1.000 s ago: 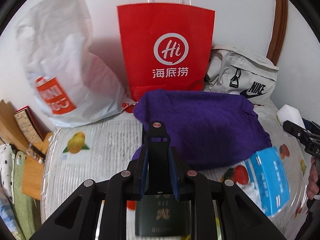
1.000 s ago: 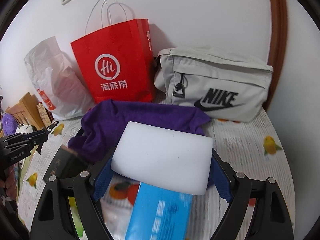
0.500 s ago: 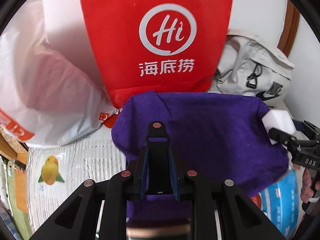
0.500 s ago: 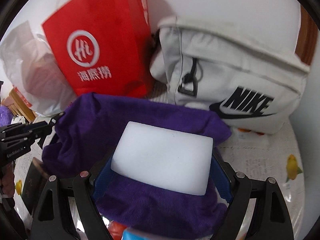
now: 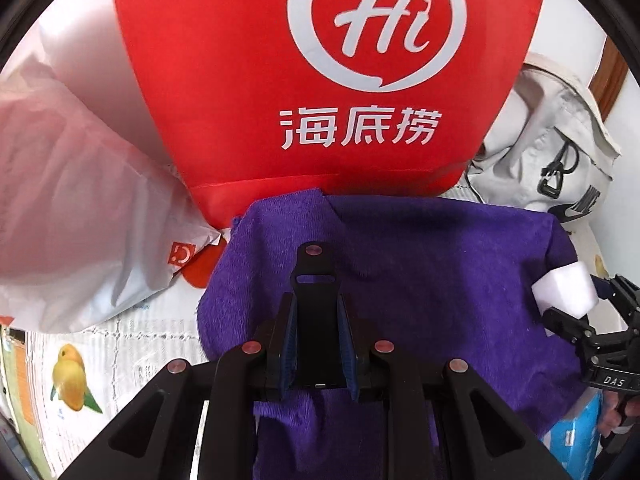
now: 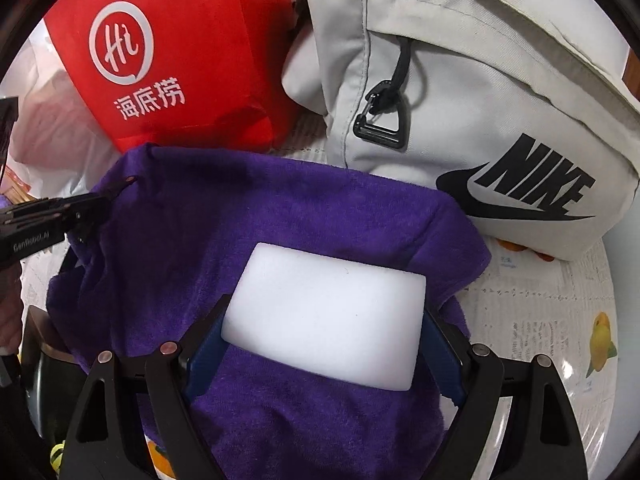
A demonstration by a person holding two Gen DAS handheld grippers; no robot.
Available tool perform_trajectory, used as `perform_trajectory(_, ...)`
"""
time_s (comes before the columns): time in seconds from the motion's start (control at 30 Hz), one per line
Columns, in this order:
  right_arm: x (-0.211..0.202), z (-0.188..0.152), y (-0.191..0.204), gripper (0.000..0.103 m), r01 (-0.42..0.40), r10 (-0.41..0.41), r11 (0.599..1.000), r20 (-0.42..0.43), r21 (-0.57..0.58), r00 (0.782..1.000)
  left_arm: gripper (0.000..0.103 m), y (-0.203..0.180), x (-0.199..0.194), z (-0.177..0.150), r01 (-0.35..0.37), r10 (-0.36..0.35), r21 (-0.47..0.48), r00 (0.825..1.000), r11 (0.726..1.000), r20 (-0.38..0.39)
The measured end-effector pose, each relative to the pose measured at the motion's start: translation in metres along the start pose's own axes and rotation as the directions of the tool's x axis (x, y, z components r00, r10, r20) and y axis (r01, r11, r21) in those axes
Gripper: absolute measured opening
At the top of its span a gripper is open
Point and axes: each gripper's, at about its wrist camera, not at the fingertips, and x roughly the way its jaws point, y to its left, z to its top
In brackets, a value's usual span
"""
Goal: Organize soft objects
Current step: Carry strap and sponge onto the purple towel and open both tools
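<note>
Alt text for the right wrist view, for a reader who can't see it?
The right gripper holds a white foam block between its blue pads, just above a purple towel on a fruit-print cloth. Behind stand a red paper bag and a grey Nike bag; the left gripper reaches in at the towel's left edge.

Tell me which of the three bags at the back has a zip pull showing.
The pale grey Nike bag, rightmost: a black cord and clip hang from its zip. The red paper bag and white plastic bag show none.
</note>
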Motion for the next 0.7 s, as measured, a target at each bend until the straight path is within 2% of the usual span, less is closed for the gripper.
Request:
perform_trajectory(0.17, 0.008, 0.003, -0.005, 0.086, 0.001, -0.001, 1.0, -0.035, -0.004, 0.999, 0.021, 0.004, 0.01, 0.001, 0.026, -0.027, -0.02, 0.999, 0.999, -0.034)
perform_trajectory(0.27, 0.01, 0.004, -0.01, 0.089, -0.026, 0.026, 0.999, -0.04, 0.019, 0.999, 0.027, 0.003, 0.01, 0.001, 0.035, -0.036, -0.021, 0.999, 0.999, -0.033)
perform_trajectory(0.33, 0.008, 0.003, -0.01, 0.09, -0.028, 0.029, 1.0, -0.038, 0.007, 0.999, 0.046, 0.003, 0.006, 0.0, 0.033, -0.034, -0.028, 0.999, 0.999, -0.028)
perform_trajectory(0.37, 0.007, 0.003, -0.009, 0.09, -0.022, 0.022, 1.0, -0.035, 0.0, 0.999, 0.052, 0.003, 0.004, 0.0, 0.03, -0.03, -0.029, 0.999, 0.999, -0.023)
perform_trajectory(0.4, 0.006, 0.002, -0.007, 0.09, -0.013, 0.013, 1.0, -0.032, -0.006, 0.999, 0.056, 0.002, 0.0, -0.001, 0.031, -0.03, -0.032, 0.999, 0.999, 0.033)
perform_trajectory(0.63, -0.013, -0.009, 0.0, 0.09, -0.004, 0.004, 1.0, -0.012, -0.016, 1.0, 0.058, 0.001, -0.033, -0.016, -0.018, 0.017, 0.01, 0.997, 1.0, 0.069)
perform_trajectory(0.7, -0.018, -0.012, 0.001, 0.09, -0.027, 0.027, 1.0, -0.017, -0.003, 0.999, 0.058, 0.0, -0.045, -0.024, -0.014, 0.013, 0.009, 0.997, 1.0, 0.08)
